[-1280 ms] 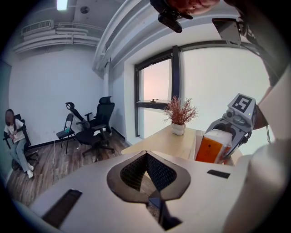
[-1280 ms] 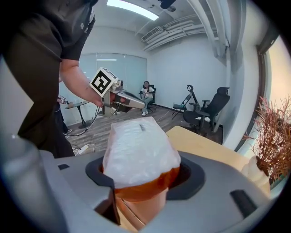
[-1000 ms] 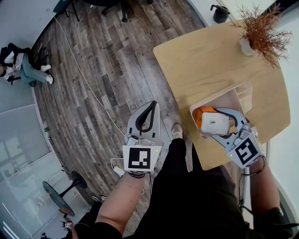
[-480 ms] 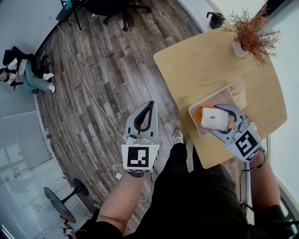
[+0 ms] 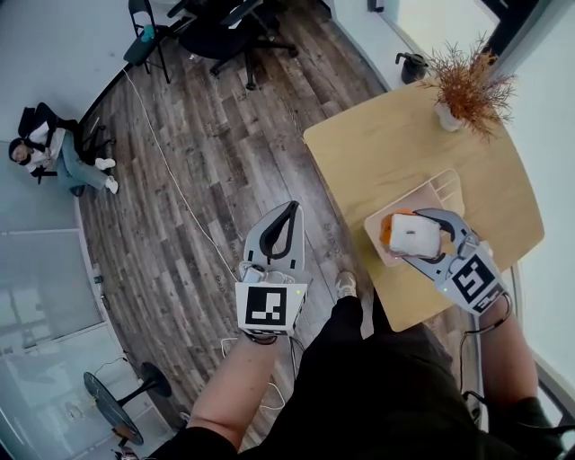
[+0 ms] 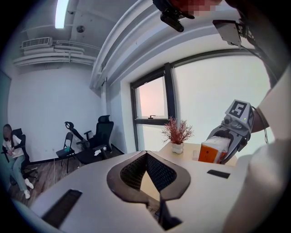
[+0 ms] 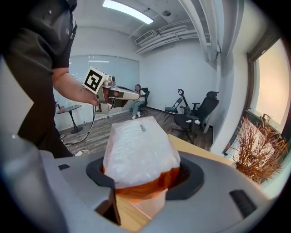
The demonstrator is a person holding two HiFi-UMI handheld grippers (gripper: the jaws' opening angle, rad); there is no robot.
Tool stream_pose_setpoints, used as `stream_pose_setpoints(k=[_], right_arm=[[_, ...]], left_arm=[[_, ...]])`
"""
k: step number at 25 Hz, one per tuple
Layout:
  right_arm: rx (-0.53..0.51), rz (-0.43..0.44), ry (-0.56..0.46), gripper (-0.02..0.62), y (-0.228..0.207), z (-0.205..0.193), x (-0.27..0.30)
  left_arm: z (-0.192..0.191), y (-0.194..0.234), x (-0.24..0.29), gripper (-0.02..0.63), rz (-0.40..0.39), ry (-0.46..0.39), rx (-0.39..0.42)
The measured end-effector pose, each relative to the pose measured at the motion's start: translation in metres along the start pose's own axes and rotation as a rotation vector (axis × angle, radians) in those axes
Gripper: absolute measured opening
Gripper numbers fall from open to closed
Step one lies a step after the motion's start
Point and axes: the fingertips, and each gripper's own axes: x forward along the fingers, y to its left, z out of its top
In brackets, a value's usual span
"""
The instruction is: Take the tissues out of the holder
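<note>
The tissue pack, white plastic on top and orange below, sits between the jaws of my right gripper, which is shut on it. It hangs over the near end of the beige holder on the round-cornered wooden table. In the right gripper view the tissue pack fills the gap of the right gripper, with wood showing below. My left gripper hovers over the wooden floor left of the table, shut, nothing in it. The left gripper view shows the left gripper and the tissue pack beyond.
A dried plant in a white vase stands at the table's far corner, with a black pot on the floor beyond. Office chairs are at the back, a seated person at far left. A white cable crosses the floor.
The head view has tilted up, so more of the room shows. The right gripper still holds the tissue pack over the holder's near end. The left gripper has hardly moved.
</note>
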Motion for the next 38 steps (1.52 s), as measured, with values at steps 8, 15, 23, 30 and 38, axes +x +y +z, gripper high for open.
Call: stream_pose_setpoints(k=[8, 15, 23, 30, 38], right_arm=[[-0.014, -0.047, -0.023, 0.279, -0.003, 0.026, -0.025], [-0.035, -0.093, -0.037, 0.279, -0.009, 0.049, -0.047], [-0.087, -0.138, -0.078, 0.279, -0.014, 0.085, -0.078], [-0.118, -0.143, -0.112, 0.279, -0.018, 0.111, -0.103], [-0.145, -0.173, -0.158, 0.279, -0.022, 0.140, -0.134]], left_arm=[[0.027, 0.008, -0.021, 0.005, 0.015, -0.035, 0.029], [0.056, 0.011, -0.032, 0.005, 0.020, -0.078, 0.048], [0.094, 0.010, -0.040, 0.005, 0.030, -0.138, 0.085], [0.127, 0.017, -0.050, 0.005, 0.054, -0.196, 0.110], [0.168, 0.017, -0.056, 0.005, 0.061, -0.260, 0.144]])
